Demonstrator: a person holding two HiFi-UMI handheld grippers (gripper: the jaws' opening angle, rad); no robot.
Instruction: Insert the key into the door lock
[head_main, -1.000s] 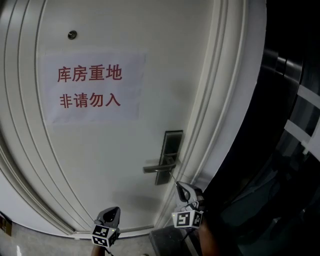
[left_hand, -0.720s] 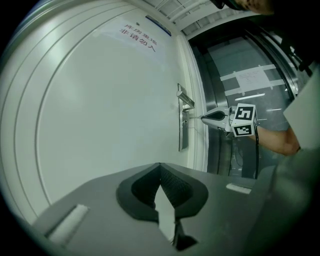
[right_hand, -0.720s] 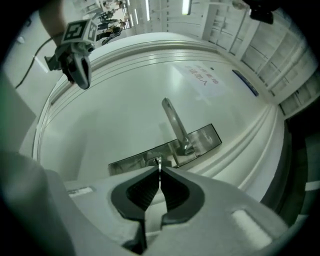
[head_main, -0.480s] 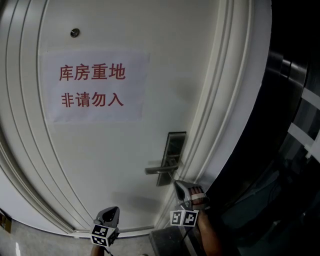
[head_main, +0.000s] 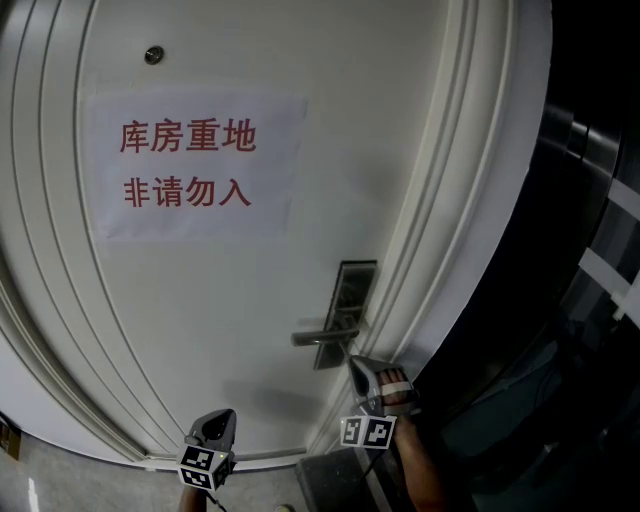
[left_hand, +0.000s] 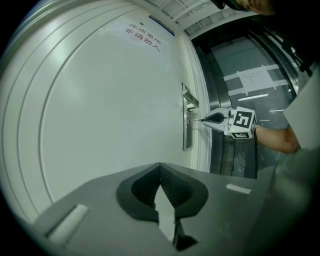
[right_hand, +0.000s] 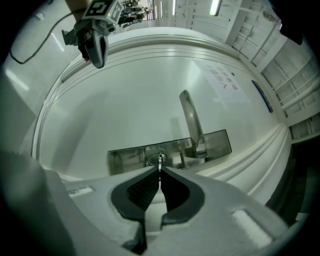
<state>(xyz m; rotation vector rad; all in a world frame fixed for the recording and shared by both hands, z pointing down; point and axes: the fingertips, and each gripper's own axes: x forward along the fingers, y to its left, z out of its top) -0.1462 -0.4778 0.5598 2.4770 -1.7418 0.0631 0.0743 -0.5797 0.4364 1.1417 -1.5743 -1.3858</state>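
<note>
The right gripper (right_hand: 160, 172) is clenched on the key (right_hand: 160, 161), level and just in front of the lock plate (right_hand: 127, 159), below the handle (right_hand: 192, 122). The key's tip meets the keyhole (right_hand: 155, 159) in that plate; how deep it sits cannot be told. The left gripper (left_hand: 160, 169), jaws pressed together on nothing, hovers well left of and below the lock plate, near the white door (head_main: 200, 300).

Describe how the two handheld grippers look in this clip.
Both the left gripper and right gripper are grey shells tapering to two jaws lined with black ribbed pads. Each carries a white cube with black square markers. The right forearm shows no sleeve.
</note>
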